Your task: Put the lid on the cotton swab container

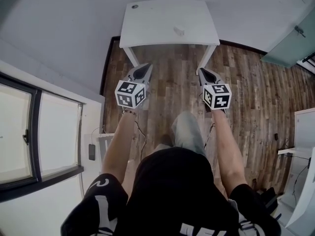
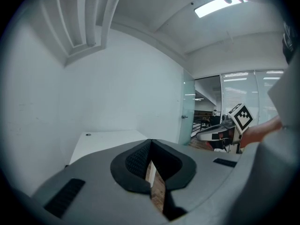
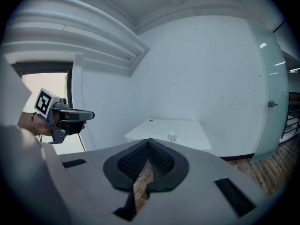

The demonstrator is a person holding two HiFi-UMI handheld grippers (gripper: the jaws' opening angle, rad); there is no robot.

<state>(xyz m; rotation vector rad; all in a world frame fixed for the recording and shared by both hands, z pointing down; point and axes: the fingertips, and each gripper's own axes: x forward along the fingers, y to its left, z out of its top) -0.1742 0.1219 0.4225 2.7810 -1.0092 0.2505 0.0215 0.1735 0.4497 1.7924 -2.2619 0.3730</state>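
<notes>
A small pale container (image 1: 178, 31) stands on the white table (image 1: 157, 28) far ahead of me; it also shows as a tiny white object (image 3: 172, 136) in the right gripper view. It is too small to tell a lid from it. My left gripper (image 1: 145, 68) is held over the wooden floor short of the table, jaws shut with nothing between them (image 2: 150, 143). My right gripper (image 1: 202, 72) is level with it on the other side, also shut and empty (image 3: 149, 142). Each gripper sees the other: the right gripper (image 2: 225, 128), the left gripper (image 3: 70, 116).
A small dark round spot (image 1: 134, 6) lies at the table's far left corner. White walls surround the table. A window (image 1: 29, 132) is on the left and a glass door (image 1: 290, 43) on the right. White furniture (image 1: 302, 146) stands at the right edge.
</notes>
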